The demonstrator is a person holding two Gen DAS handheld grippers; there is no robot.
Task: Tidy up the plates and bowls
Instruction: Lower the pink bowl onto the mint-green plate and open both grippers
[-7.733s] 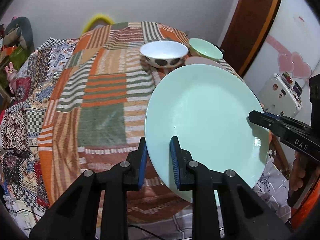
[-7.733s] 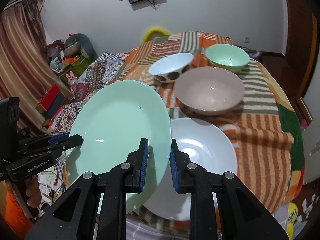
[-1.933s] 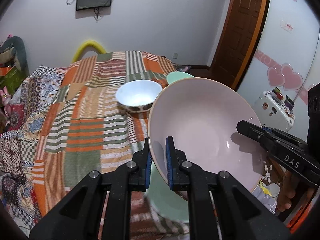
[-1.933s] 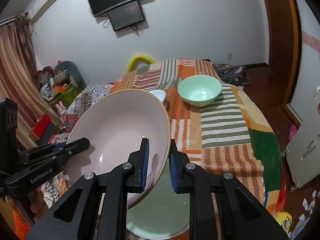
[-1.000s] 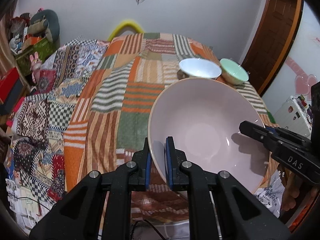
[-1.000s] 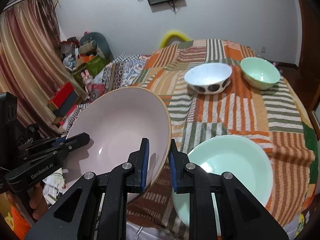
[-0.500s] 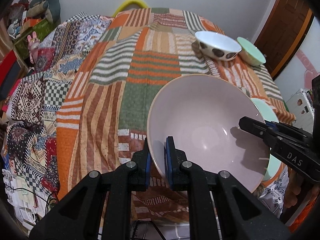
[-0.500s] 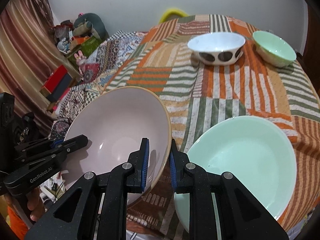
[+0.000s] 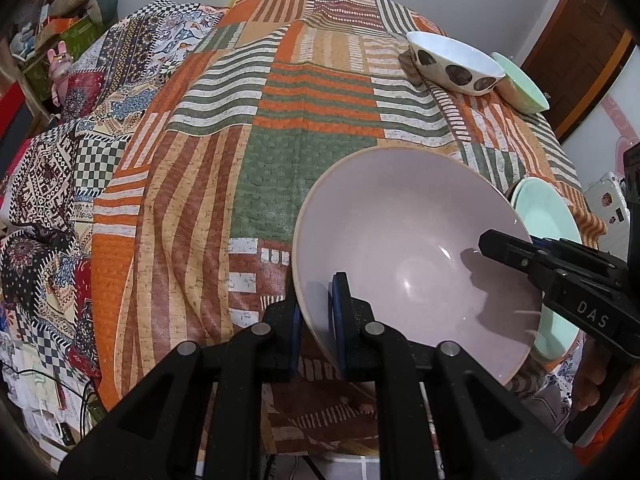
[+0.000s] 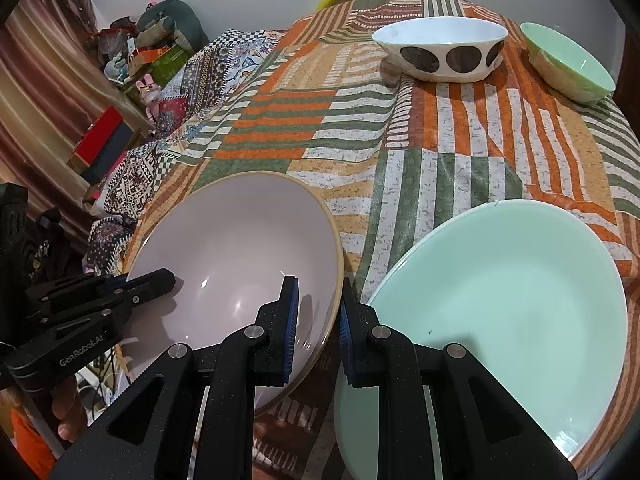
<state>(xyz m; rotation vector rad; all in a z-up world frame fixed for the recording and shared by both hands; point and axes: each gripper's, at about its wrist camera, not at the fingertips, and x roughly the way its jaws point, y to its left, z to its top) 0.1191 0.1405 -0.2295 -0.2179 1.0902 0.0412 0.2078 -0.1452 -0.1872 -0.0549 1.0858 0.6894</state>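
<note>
I have the pink bowl (image 9: 416,248) between both tools: the left gripper (image 9: 316,312) is clamped on its near-left rim, and the right gripper (image 10: 316,312) straddles the opposite rim with its fingers (image 10: 289,312) a little wider than the wall, so that grip looks looser to me. A couple of seconds ago this bowl was held high above the green plate (image 10: 520,300); since then I have carried it to the left and down, and it now hangs low over the near-left part of the counter (image 9: 280,148), beside the plate rather than over it. Whether its base already touches the patchwork cloth (image 10: 440,184) I cannot tell, since the bowl hides its own underside.

The plate lies at the near-right edge of the counter, overhanging it slightly. Earlier I was holding that plate; now it sits there on its own. The spotted bowl (image 10: 440,52) and the small green bowl (image 10: 568,60) have stayed at the far-right corner, just beside each other.

So I judge the plate placed, and the pink bowl close to being set down next to it, with the two small bowls left to gather.
</note>
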